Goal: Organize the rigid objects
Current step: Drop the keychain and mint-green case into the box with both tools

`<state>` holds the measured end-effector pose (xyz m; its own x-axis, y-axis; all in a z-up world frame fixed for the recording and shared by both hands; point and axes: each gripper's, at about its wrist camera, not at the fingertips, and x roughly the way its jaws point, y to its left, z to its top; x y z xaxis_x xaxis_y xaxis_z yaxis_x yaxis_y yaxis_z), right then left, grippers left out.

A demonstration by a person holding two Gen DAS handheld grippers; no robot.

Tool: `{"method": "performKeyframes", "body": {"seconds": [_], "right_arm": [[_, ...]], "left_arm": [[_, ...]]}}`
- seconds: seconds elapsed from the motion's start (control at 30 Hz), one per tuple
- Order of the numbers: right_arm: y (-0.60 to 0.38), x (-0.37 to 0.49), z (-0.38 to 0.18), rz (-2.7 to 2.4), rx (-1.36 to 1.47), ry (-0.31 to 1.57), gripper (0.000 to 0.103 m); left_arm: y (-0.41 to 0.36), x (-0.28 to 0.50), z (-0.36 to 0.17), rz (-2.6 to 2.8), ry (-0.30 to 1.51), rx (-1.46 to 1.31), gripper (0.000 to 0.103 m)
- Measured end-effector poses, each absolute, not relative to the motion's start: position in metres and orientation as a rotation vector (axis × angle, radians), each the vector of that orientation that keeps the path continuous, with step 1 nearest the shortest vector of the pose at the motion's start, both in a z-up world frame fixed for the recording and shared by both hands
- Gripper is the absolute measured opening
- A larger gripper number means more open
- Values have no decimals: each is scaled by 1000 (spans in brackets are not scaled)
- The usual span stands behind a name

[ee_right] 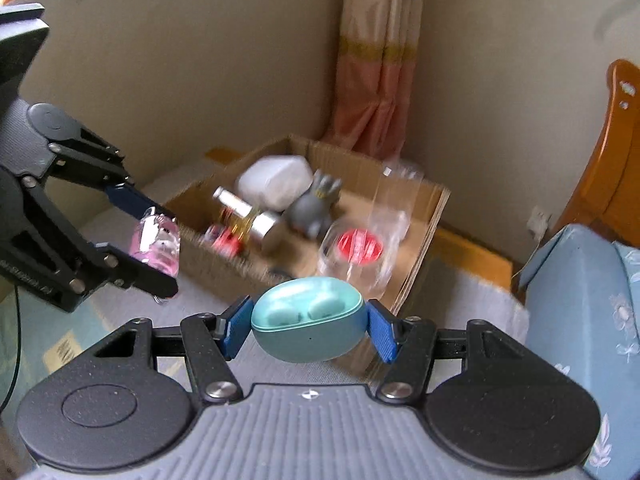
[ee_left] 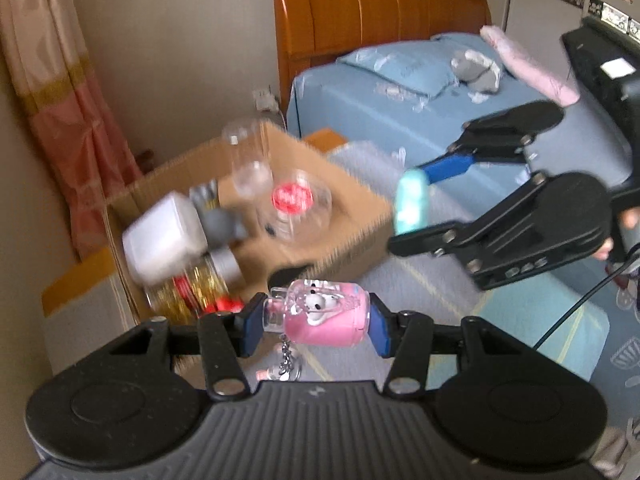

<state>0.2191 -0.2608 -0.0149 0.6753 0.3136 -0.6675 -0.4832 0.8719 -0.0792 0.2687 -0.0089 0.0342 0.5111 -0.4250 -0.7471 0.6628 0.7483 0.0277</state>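
My left gripper (ee_left: 316, 318) is shut on a pink keychain toy (ee_left: 320, 316) with a clear top and a dangling chain, held just short of the cardboard box (ee_left: 352, 200). It also shows in the right wrist view (ee_right: 158, 240). My right gripper (ee_right: 308, 320) is shut on a teal earbud case (ee_right: 306, 318), seen from the left wrist view (ee_left: 412, 202) beside the box's right edge. The box (ee_right: 424, 240) holds a white container (ee_left: 160, 236), a grey figure (ee_right: 314, 208), a clear cup with a red lid (ee_left: 294, 200), a clear tube (ee_left: 248, 152) and a gold bottle (ee_right: 244, 220).
The box sits on a grey mat (ee_right: 480, 320) by the beige wall and a pink curtain (ee_right: 380, 60). A bed with blue bedding (ee_left: 400, 92) and a wooden headboard (ee_left: 380, 4) lies to the right. A black cable (ee_left: 576, 312) trails from the right gripper.
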Motion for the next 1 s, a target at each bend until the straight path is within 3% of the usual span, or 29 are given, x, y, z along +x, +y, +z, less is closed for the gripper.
{"method": "performKeyframes", "body": {"seconds": [0.4,0.47,0.53,0.73,0.8,0.83,0.97,1.0], "right_arm": [[-258,271,-41,409,-205,751,66],[-260,273,-42,409,-193,759,72],[-261,271,-41,408,-180,746,85],[-263,261,-38,405,-166,742,92],[-262,255,-37,400,-163,740,97],[-261,253,-36,399,-162,740,102],[-259,240,-31,394,-173,732,103],[-258,236,-29,385,-174,730,103]], "left_arm": [[-41,350,46,-601,771,334,51],[-48,364,41,-589,779,332,51],[-54,375,36,-590,783,327,51],[-69,400,27,-557,774,310,52],[-71,407,24,-524,756,298,65],[-71,408,24,-505,755,294,78],[-62,399,31,-473,719,270,96],[-58,393,33,-466,709,261,96]]}}
